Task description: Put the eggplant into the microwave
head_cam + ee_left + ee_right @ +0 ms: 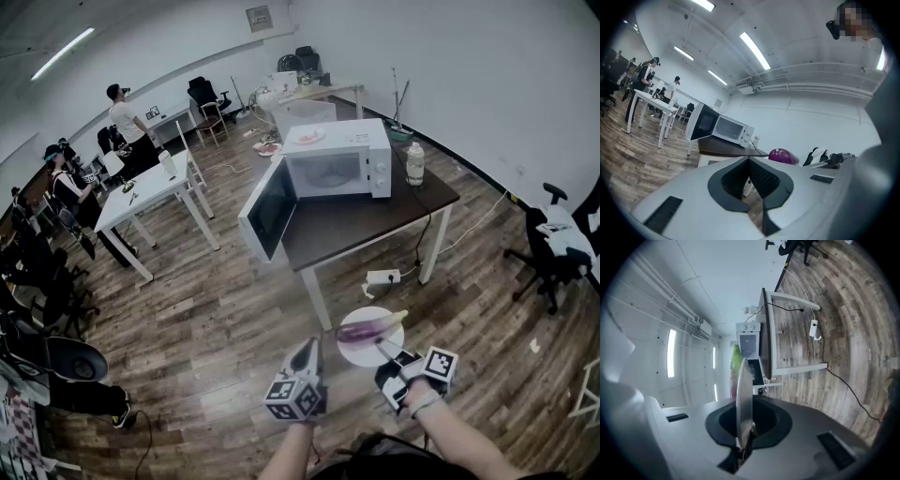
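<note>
A purple eggplant (367, 328) with a pale green stem end lies on a white plate (356, 354). My right gripper (386, 354) is shut on the plate's near rim and holds it above the floor. In the right gripper view the plate (744, 394) stands edge-on between the jaws of the right gripper (743, 446), with the eggplant's green end (736, 363) behind it. The white microwave (337, 159) sits on a dark table (375, 211), its door (267, 208) swung open to the left. My left gripper (307, 352) is shut and empty, left of the plate. The left gripper view shows the eggplant (783, 156) and microwave (729, 130).
A bottle (414, 164) stands right of the microwave, and a small plate (307, 136) lies on top of it. A power strip (382, 277) and cable lie under the table. White tables (150, 192) and people are at the left, an office chair (553, 253) at the right.
</note>
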Action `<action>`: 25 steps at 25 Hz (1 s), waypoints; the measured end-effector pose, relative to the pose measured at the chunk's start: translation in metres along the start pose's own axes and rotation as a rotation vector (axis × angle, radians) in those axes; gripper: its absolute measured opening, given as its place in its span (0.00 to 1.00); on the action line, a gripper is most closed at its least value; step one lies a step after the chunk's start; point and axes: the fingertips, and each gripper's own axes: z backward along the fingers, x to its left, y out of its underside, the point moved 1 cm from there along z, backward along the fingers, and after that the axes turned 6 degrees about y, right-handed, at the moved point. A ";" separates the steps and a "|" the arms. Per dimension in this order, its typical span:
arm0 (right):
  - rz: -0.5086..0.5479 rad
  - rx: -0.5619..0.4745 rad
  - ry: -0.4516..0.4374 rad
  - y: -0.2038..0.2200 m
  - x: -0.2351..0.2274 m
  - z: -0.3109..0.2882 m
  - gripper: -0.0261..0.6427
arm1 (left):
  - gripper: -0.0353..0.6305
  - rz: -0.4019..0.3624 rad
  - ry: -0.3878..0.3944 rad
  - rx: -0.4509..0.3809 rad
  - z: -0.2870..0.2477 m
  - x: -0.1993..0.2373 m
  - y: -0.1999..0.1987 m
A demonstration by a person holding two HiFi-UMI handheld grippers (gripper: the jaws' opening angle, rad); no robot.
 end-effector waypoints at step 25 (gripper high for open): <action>0.013 0.027 -0.005 -0.059 0.015 -0.079 0.05 | 0.05 -0.050 -0.007 0.020 -0.097 0.044 -0.014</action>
